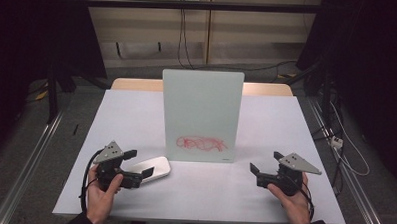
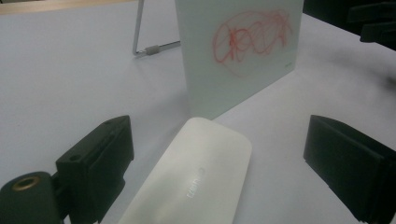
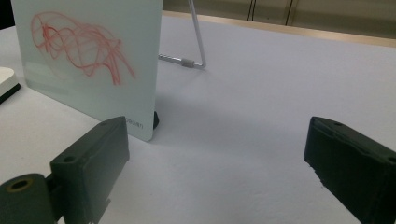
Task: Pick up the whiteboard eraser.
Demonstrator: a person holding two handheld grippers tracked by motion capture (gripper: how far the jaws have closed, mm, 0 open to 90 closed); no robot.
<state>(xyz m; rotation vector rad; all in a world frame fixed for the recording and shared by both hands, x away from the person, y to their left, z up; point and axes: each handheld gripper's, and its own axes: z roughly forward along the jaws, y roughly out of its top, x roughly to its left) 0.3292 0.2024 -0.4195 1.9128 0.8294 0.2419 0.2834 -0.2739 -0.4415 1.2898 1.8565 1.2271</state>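
Lying flat on the table (image 1: pixel 286 120), the white eraser (image 1: pixel 152 169) sits just in front of the glass board's (image 1: pixel 201 112) left corner, close to it but apart. The left gripper (image 1: pixel 139 163) has its jaws spread wide on either side of the eraser's near end, not closed on it. Red scribble (image 1: pixel 201 142) marks the upright board low down. Near the board's right corner, the right gripper (image 1: pixel 264 163) hovers with jaws wide apart, holding nothing.
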